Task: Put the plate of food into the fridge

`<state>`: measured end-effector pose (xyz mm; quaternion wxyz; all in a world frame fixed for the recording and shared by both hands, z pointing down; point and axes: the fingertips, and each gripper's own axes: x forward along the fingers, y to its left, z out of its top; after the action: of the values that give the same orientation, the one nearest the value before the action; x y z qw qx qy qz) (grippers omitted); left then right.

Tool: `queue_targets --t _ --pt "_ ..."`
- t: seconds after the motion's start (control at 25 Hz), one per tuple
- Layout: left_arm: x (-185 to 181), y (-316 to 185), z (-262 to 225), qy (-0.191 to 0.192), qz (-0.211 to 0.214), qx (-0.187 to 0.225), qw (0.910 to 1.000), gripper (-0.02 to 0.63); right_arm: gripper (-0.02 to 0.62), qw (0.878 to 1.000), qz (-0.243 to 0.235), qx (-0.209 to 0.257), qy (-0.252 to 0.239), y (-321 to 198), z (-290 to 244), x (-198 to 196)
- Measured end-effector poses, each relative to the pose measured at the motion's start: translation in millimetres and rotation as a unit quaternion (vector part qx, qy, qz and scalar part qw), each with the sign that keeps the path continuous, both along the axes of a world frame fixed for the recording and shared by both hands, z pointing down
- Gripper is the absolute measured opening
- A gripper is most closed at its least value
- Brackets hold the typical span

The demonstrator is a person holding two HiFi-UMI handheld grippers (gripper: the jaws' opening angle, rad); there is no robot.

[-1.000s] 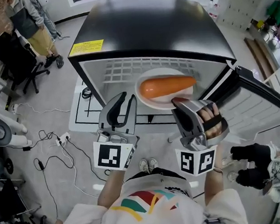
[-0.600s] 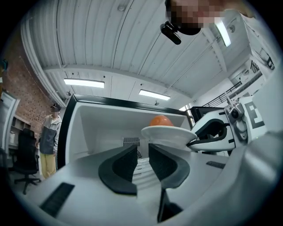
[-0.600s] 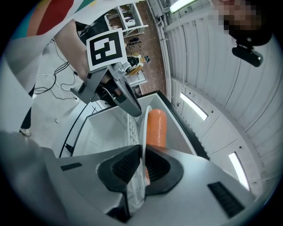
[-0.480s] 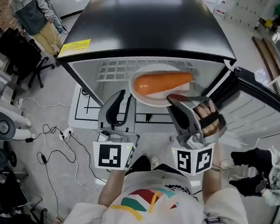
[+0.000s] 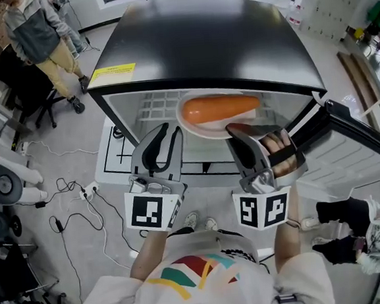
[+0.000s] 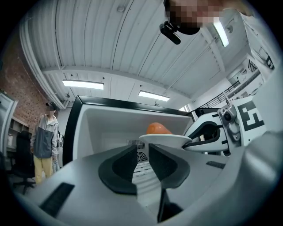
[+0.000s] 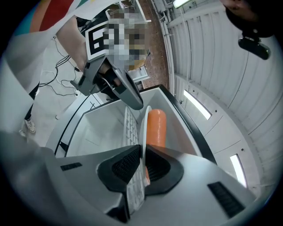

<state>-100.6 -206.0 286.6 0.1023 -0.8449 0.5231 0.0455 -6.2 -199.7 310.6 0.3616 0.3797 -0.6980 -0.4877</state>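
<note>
Plate [image 5: 198, 129] of food, white, clamped by its near rim in the narrowed jaws of the right gripper [image 5: 238, 132], level at the open mouth of a black-topped fridge [image 5: 200, 41]. On the plate, one long orange piece of food [image 5: 219, 107], smooth and carrot-like, lying crosswise. Beneath and behind, a white wire shelf [image 5: 151, 104]; plate and shelf touching or apart, impossible to tell. In the right gripper view, the plate edge-on between the ribbed pads [image 7: 126, 165], with the orange food on its right side.

Left gripper [image 5: 167, 133] just beside the plate's left edge, slack and empty, its jaws a narrow gap apart, with the fridge's white interior showing through the gap in the left gripper view.

Fridge door [image 5: 368, 142] swung wide at right. Yellow label [image 5: 112, 73] with dark print near the front left corner of the fridge top, too small to read. Black-and-white square markers [image 5: 147, 212] on each gripper's cube.

At upper left, a person [image 5: 34, 36] in a grey jacket and yellow trousers standing by a black office chair [image 5: 28, 83]. Cables [image 5: 68, 192] trailing over the grey floor.
</note>
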Motion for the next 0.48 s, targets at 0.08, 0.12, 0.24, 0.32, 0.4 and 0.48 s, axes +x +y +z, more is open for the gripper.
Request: queue_targets --t 0.08,0.12,0.24,0.32,0.4,0.48 --pt "-5 -6 0 0.003 0.006 -0.001 1.0 0.087 0.029 1.0 0.005 -0.002 0.007 -8 -1 -5" --pt "-6 -9 1 0.005 0.01 -0.001 0.9999 0.087 0.029 1.0 0.009 -0.004 0.011 -12 0 -7" --pt "-8 -16 1 0.01 0.021 -0.003 0.9997 0.087 0.029 0.999 0.019 -0.014 0.021 -26 1 -10" --pt "-11 -18 2 0.009 0.03 -0.005 0.9995 0.087 0.029 0.999 0.028 -0.023 0.032 -34 3 -11" --pt "-10 -20 4 0.009 0.041 -0.004 0.9991 0.087 0.029 0.998 0.036 -0.034 0.046 -42 6 -10" --pt "-9 -24 3 0.009 0.05 -0.002 0.9987 0.087 0.028 0.996 0.04 -0.049 0.057 -50 9 -10"
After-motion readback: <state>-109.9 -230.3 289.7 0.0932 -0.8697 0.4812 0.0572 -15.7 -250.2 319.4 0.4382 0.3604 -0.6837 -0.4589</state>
